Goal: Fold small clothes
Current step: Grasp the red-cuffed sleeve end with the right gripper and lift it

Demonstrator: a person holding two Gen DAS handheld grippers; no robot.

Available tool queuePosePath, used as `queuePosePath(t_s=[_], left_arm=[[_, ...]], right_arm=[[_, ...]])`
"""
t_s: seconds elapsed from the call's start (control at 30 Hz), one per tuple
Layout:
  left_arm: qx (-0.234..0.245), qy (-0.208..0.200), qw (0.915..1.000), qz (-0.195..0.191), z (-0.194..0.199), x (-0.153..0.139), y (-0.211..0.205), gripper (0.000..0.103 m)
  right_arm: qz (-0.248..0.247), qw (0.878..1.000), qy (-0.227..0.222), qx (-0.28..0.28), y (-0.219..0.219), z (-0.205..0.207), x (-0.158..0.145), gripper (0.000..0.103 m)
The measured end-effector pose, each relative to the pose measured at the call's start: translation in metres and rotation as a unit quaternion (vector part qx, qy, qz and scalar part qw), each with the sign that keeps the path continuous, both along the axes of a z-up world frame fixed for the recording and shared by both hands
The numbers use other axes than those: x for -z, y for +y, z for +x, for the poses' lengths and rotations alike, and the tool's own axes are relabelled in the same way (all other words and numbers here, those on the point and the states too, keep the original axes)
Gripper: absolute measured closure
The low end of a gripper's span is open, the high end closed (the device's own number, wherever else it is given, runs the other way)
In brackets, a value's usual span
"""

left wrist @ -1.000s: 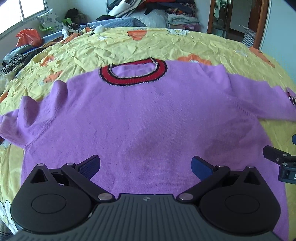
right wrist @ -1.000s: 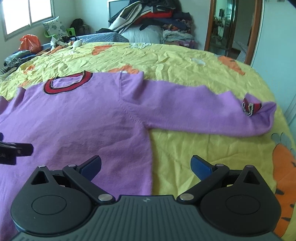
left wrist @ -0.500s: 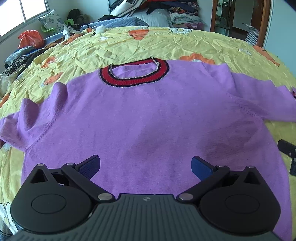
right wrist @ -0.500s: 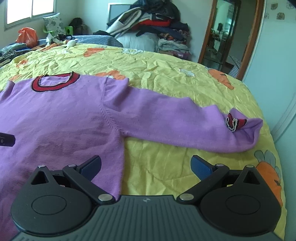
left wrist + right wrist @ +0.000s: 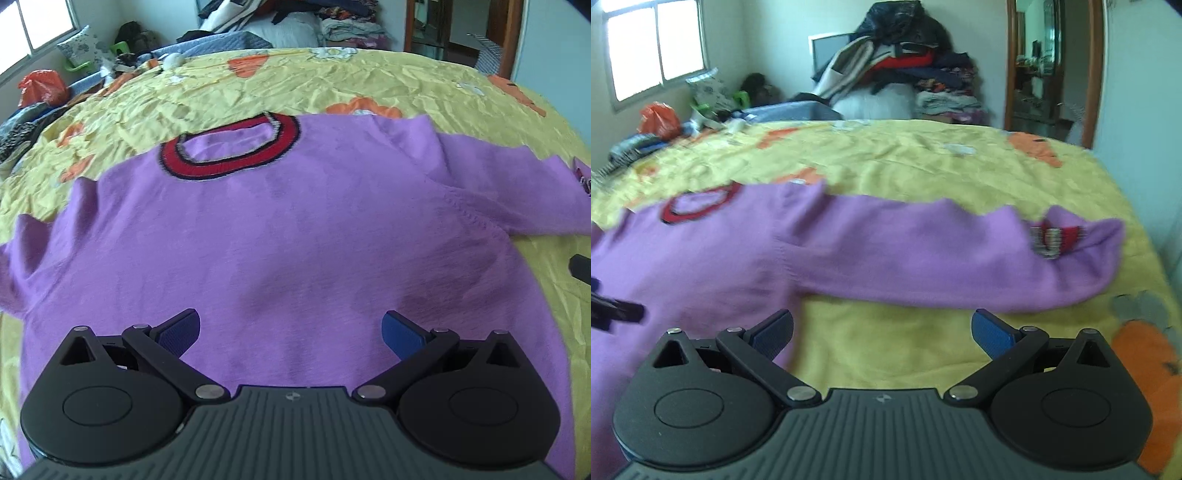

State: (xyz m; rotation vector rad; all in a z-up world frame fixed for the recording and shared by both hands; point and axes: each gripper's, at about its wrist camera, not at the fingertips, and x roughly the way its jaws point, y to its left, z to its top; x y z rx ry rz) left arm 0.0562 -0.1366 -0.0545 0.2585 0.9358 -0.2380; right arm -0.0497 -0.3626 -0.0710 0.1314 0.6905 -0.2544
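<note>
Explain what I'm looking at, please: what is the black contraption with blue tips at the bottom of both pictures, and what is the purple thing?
Each black contraption is a hand-held gripper; a person carries one in each hand, and a camera on each looks forward along its two blue-tipped fingers. One picture comes from the left gripper, the other from the right gripper. Both stand open and hold nothing. The purple thing is a sweater with a red collar, lying spread on a bed under a yellow sheet. The right camera shows one long sleeve stretched sideways, its red-trimmed cuff turned back. Piled clothes sit behind the bed.
</note>
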Motion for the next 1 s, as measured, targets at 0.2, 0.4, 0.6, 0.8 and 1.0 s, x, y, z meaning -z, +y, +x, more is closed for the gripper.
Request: queuePosePath(t_s=[0.2, 0.4, 0.6, 0.8, 1.0], left_arm=[[0.012, 0.009, 0.9999, -0.003, 0.005, 0.022, -0.006, 0.000], [-0.005, 0.026, 0.9987, -0.043, 0.011, 0.027, 0.004, 0.000], [0.006, 0.009, 0.9988, -0.049, 0.006, 0.029, 0.006, 0.000], [0.013, -0.026, 0.9977, -0.061, -0.003, 0.033, 0.010, 0.000], [0.040, -0.021, 0.9967, -0.067, -0.002, 0.031, 0.016, 0.000]], right_arm=[[-0.066, 0.995, 0.003, 0.075, -0.078, -0.017, 0.004, 0.000], [-0.169, 0.985, -0.011, 0.027, -0.111, 0.006, -0.005, 0.000], [-0.352, 0.926, 0.092, -0.100, -0.099, 0.044, 0.005, 0.022], [-0.379, 0.887, 0.177, -0.198, -0.104, 0.060, 0.019, 0.040], [-0.307, 0.917, 0.190, -0.169, -0.115, 0.081, 0.023, 0.099]])
